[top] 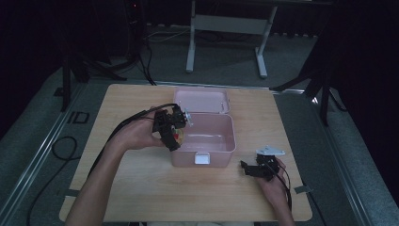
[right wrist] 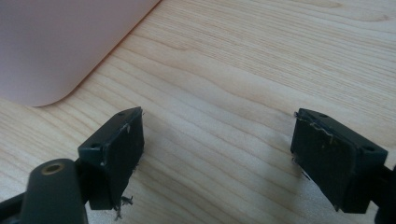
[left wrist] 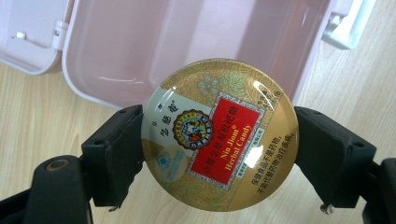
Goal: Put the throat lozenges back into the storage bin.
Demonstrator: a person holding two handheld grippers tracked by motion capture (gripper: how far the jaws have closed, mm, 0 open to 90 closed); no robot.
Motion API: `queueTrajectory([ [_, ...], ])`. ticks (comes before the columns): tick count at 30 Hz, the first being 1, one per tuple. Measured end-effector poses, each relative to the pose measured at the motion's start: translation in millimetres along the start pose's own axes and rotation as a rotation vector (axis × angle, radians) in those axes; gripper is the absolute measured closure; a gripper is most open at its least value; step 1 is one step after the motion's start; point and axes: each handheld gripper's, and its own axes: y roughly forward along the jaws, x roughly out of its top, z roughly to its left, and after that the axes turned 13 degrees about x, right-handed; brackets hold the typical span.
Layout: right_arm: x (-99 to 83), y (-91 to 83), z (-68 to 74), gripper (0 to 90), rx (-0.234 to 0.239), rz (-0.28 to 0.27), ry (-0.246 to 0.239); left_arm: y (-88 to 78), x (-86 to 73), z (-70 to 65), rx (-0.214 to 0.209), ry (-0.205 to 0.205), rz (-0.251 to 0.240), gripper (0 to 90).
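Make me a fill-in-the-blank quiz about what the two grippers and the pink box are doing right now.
1. The left gripper is shut on a round candy ____.
2. The pink box has its lid ____.
3. The right gripper is ____, with bare table between its jaws.
4. The tin is held above the box's ____ side.

Missing words: tin; open; open; left

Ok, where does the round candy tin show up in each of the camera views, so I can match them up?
High view: the candy tin sits left of centre, in the left gripper at the left wall of the pink box.
Left gripper view: the tin is in the centre, clamped between the two black jaws.
Right gripper view: not in it.
Shared landmark: the pink box, upper left in the right gripper view.
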Motion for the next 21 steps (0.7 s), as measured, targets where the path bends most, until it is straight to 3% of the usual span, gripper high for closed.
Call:
queueTrajectory([
  [21, 0.0, 0.1, 0.1, 17.0, 0.000, -0.001, 0.000, 6.3, 10.4, 0.4, -0.008, -0.012, 0.003, 20.6],
])
